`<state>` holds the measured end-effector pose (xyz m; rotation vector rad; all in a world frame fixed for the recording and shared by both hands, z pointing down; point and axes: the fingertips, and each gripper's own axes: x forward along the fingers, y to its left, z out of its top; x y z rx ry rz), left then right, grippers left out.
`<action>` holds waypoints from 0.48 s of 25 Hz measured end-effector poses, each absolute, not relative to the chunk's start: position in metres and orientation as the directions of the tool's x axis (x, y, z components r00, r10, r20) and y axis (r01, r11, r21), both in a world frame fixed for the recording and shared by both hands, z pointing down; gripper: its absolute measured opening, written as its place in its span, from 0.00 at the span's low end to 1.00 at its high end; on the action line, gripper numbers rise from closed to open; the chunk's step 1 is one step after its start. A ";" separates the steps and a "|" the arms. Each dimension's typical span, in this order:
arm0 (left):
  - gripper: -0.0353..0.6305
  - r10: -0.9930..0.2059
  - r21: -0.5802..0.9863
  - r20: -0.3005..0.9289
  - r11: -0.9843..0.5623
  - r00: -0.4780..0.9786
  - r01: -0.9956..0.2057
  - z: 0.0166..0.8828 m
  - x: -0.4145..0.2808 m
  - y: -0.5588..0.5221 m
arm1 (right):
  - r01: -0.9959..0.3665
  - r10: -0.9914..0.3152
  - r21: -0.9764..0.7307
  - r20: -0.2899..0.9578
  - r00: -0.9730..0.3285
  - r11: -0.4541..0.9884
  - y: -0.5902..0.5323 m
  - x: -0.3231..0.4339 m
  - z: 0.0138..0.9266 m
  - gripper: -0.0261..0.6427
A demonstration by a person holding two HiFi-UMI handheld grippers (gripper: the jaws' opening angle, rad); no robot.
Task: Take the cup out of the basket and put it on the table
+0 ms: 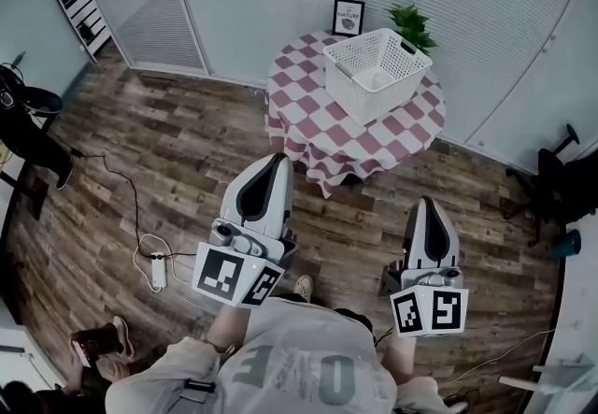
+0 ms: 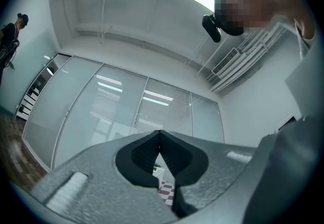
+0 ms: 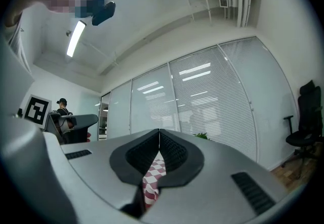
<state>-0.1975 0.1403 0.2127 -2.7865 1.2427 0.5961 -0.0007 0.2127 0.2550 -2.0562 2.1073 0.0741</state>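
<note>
A white slotted basket (image 1: 374, 71) stands on a round table (image 1: 308, 136) covered with a red-and-white checked cloth. No cup shows; the basket's inside looks pale and its walls hide most of it. My left gripper (image 1: 277, 160) and right gripper (image 1: 427, 203) are held side by side above the wooden floor, short of the table. Both point toward it. In the left gripper view the left gripper (image 2: 160, 134) has its jaws meeting at the tips with nothing between them. The right gripper (image 3: 159, 132) is likewise shut and empty, with checked cloth showing through the gap below.
A framed picture (image 1: 348, 16) and a potted plant (image 1: 411, 26) stand behind the basket. A power strip (image 1: 157, 270) with cables lies on the floor to the left. A black office chair (image 1: 551, 177) is at the right, and glass walls with blinds stand behind the table.
</note>
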 end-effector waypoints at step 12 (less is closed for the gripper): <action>0.06 -0.709 0.191 -0.299 -0.701 0.639 -0.688 0.234 -0.183 0.066 | -0.994 -0.996 -0.110 -0.084 0.033 -0.023 0.156 0.011 0.276 0.05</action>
